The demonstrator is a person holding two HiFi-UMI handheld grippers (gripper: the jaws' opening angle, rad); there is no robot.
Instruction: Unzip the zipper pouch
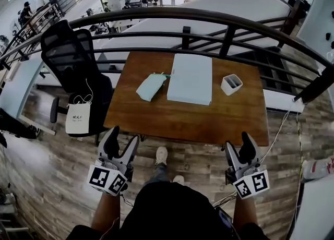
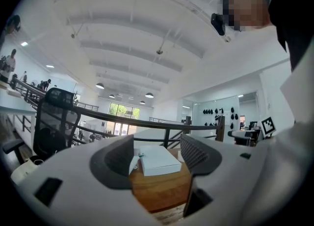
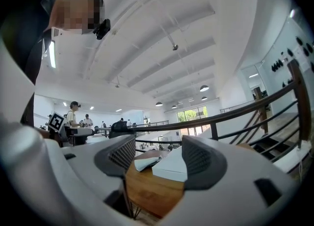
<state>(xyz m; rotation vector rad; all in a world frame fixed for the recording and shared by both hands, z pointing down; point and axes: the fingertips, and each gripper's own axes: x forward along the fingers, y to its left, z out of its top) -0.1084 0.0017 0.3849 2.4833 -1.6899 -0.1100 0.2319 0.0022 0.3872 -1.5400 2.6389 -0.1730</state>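
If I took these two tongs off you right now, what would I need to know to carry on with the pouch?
Left tongs: open, empty, held low, short of the table.
Right tongs: open, empty, also short of the table.
Pouch: lies flat on the table, just left of a white box; a small white container stands right of the box.
Done: nothing yet; neither tongs touches the pouch.
Left: reach in, steady the pouch, pull the zipper open.

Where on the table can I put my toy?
The near strip of the brown wooden table is bare, before the pale green zipper pouch, flat white box and small white square cup. The far middle is crowded.
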